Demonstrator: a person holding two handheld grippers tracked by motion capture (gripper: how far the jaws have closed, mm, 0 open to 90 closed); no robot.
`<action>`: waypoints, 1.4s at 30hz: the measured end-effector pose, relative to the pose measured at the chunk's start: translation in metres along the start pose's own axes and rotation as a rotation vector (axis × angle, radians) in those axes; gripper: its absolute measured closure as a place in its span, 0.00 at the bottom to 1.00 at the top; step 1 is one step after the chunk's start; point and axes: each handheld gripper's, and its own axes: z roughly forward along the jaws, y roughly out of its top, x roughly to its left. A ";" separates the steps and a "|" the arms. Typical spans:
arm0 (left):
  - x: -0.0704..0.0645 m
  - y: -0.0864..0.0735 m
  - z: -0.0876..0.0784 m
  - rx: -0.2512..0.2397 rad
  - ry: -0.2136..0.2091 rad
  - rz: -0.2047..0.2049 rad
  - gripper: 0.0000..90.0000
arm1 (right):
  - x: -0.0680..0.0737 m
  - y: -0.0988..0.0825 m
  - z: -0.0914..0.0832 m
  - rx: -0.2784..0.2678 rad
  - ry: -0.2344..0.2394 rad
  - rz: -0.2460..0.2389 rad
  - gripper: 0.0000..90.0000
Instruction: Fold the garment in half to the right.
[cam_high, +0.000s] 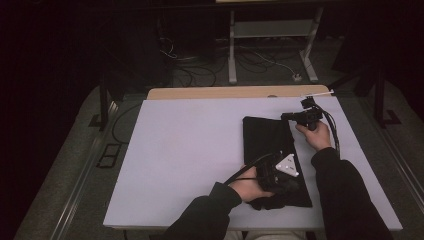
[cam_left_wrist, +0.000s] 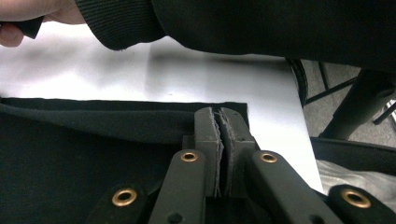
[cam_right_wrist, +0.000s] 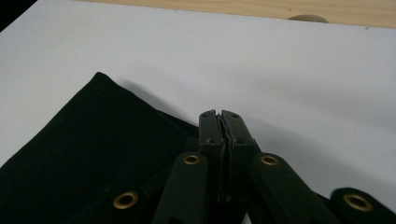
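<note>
A black cloth (cam_high: 267, 140) lies lengthwise on the right half of the white table (cam_high: 190, 150), with one layer over another. My left gripper (cam_high: 299, 186) is at the cloth's near right corner. In the left gripper view its jaws (cam_left_wrist: 220, 112) are pressed together at the corner of the cloth (cam_left_wrist: 70, 177), whose upper layer rises to them. My right gripper (cam_high: 286, 117) is at the far right corner. There its jaws (cam_right_wrist: 219, 114) are shut where the edge of the cloth (cam_right_wrist: 84, 154) meets them. How much cloth sits between the pads is hard to make out.
A wooden strip (cam_high: 235, 92) runs along the table's far edge. Beyond it, on the dark floor, stand a desk frame (cam_high: 270, 30) and loose cables. The right hand's sleeve (cam_left_wrist: 233, 23) crosses the top of the left gripper view. The table's right edge (cam_left_wrist: 303, 140) lies close to the left gripper.
</note>
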 end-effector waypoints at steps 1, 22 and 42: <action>0.000 0.000 0.001 0.002 0.001 0.001 0.95 | 0.000 0.000 0.000 -0.002 0.000 0.002 0.96; -0.001 0.012 0.012 0.017 -0.014 0.015 0.95 | 0.002 0.000 -0.033 -0.040 -0.035 0.004 0.52; 0.000 0.022 0.024 0.075 -0.028 0.027 0.95 | 0.012 -0.021 -0.066 -0.052 -0.083 -0.004 0.06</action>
